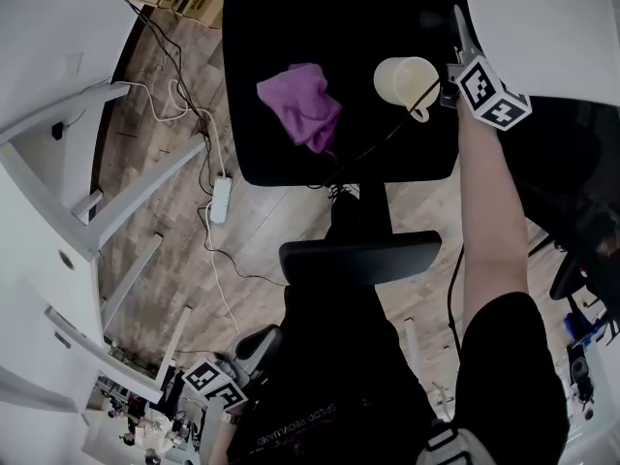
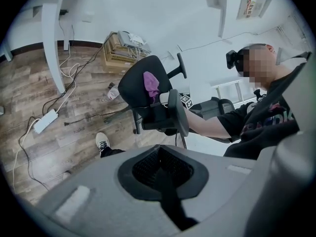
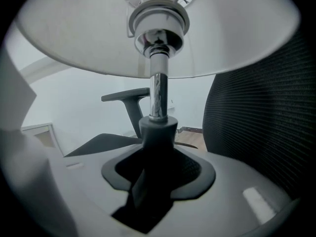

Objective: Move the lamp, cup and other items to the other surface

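Right gripper [image 3: 157,152]: lamp [image 1: 407,82] at seat [image 1: 291,27] edge

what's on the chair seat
A purple cloth, and the lamp held in the right tongs. Its shade hides the base, so whether it rests there can't be seen.

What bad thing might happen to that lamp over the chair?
1. The right tool grips the lamp only by its thin shiny stem; the wide shade above may make it tip or slip.
2. A cord trails from the lamp across the chair seat and might snag.
3. The purple cloth lies on that seat; a lamp set partly on it would likely wobble.
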A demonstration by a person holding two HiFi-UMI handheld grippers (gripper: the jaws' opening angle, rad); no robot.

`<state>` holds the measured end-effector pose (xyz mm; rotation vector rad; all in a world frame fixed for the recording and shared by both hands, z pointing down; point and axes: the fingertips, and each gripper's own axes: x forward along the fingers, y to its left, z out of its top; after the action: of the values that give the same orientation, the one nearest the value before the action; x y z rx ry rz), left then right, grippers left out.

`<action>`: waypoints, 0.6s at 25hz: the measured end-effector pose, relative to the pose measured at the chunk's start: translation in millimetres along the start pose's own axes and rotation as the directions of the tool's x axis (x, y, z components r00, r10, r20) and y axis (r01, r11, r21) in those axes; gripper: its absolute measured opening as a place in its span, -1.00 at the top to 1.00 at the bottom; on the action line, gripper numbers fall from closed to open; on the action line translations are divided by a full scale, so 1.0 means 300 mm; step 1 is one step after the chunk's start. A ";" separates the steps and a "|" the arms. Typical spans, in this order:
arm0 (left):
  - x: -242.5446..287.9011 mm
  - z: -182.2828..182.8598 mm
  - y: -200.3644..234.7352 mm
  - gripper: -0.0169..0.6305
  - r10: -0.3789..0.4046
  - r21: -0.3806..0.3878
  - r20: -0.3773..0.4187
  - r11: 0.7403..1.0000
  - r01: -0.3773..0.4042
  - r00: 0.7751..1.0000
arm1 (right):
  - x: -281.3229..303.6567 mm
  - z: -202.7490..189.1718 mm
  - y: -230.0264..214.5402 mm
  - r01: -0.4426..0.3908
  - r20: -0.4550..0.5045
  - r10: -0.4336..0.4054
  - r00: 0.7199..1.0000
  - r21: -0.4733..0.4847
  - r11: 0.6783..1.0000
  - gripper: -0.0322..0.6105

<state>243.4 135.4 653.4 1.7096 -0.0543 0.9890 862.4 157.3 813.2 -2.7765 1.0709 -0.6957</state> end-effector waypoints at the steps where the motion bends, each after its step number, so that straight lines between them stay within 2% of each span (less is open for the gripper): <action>1: 0.001 -0.003 -0.003 0.95 -0.002 -0.002 0.001 1.000 0.002 1.000 | -0.003 -0.003 0.000 0.002 0.001 -0.002 1.000 0.000 1.000 0.37; 10: 0.006 -0.029 0.002 0.95 -0.007 -0.027 0.016 1.000 0.008 1.000 | -0.044 -0.067 -0.016 0.025 -0.061 -0.027 0.998 -0.044 0.999 0.26; 15: 0.016 -0.037 -0.012 0.95 -0.031 -0.035 0.029 0.999 0.032 0.999 | -0.092 -0.112 -0.023 0.035 -0.131 -0.045 0.990 -0.077 0.996 0.22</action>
<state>241.9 147.9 654.4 1.6877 -0.0627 0.9347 833.8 183.5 834.3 -2.8566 1.0882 -0.8734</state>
